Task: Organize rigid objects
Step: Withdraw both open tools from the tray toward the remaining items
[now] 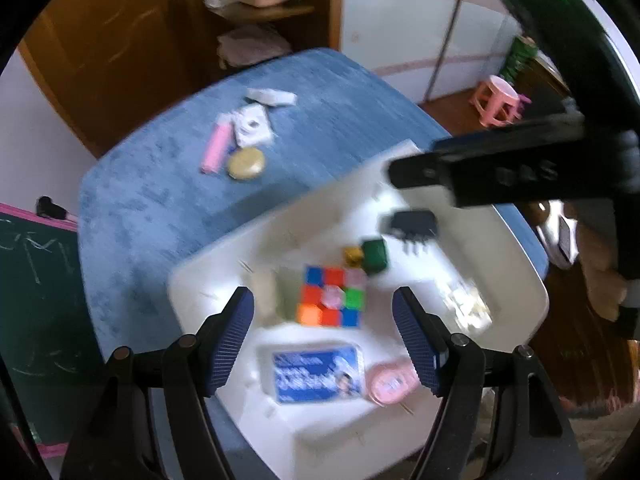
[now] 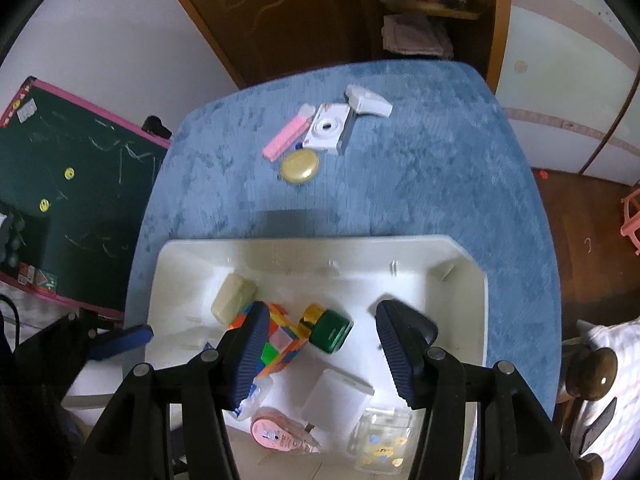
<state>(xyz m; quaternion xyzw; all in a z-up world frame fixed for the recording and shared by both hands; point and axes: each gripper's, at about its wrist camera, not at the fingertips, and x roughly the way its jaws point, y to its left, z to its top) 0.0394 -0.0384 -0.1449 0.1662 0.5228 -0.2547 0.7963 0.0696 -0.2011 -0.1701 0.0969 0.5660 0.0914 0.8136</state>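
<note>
Both grippers, left (image 1: 323, 334) and right (image 2: 320, 354), hang wide open and empty above a white bin (image 2: 460, 264) on the blue bench (image 2: 440, 152). A cube (image 2: 282, 340) lies inside; a camera (image 2: 328, 128) sits beyond.

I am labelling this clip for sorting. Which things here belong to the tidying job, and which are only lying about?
Job things: white bin holding a colour cube and a green box; still out on the blue cloth: white toy camera, gold round case, pink stick.

Lying about: chalkboard, pink stool, wooden door.
</note>
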